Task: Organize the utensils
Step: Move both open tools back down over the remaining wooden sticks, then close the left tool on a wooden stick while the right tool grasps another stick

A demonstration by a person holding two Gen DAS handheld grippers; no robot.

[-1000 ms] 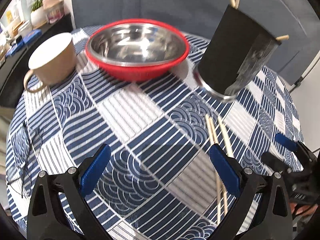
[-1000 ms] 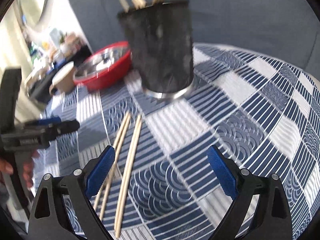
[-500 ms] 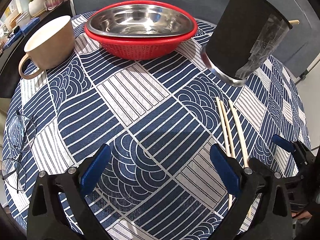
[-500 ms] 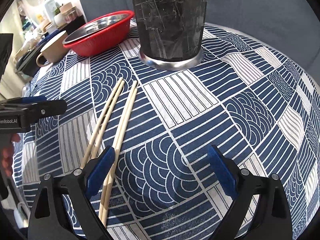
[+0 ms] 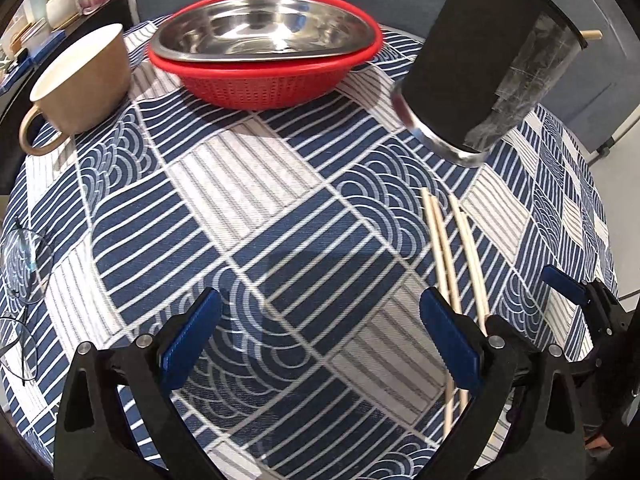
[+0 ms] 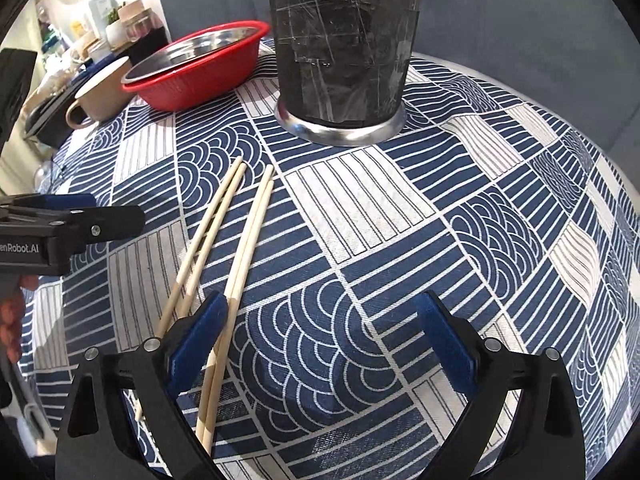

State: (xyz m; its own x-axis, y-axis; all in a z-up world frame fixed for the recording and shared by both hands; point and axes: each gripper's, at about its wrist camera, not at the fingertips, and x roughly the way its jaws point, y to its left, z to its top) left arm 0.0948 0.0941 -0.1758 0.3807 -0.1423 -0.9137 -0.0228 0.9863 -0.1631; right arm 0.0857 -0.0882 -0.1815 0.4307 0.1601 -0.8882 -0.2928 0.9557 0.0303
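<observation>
Several wooden chopsticks (image 6: 224,248) lie side by side on the blue patterned tablecloth (image 6: 400,240); they also show in the left wrist view (image 5: 456,252). A black utensil holder (image 6: 344,40) with a metal base stands beyond them, seen too in the left wrist view (image 5: 488,60) with a chopstick end poking out. My left gripper (image 5: 320,340) is open and empty, low over the cloth, its right finger beside the chopsticks. My right gripper (image 6: 320,340) is open and empty, its left finger over the chopsticks' near ends.
A steel bowl (image 5: 264,32) sits in a red colander (image 5: 264,80) at the back. A beige mug (image 5: 80,84) stands left of it. Eyeglasses (image 5: 20,280) lie at the table's left edge. Shelves with jars stand beyond the table.
Both grippers have moved forward and lower toward the table. The chopsticks and holder now look closer. Both grippers stayed open.
</observation>
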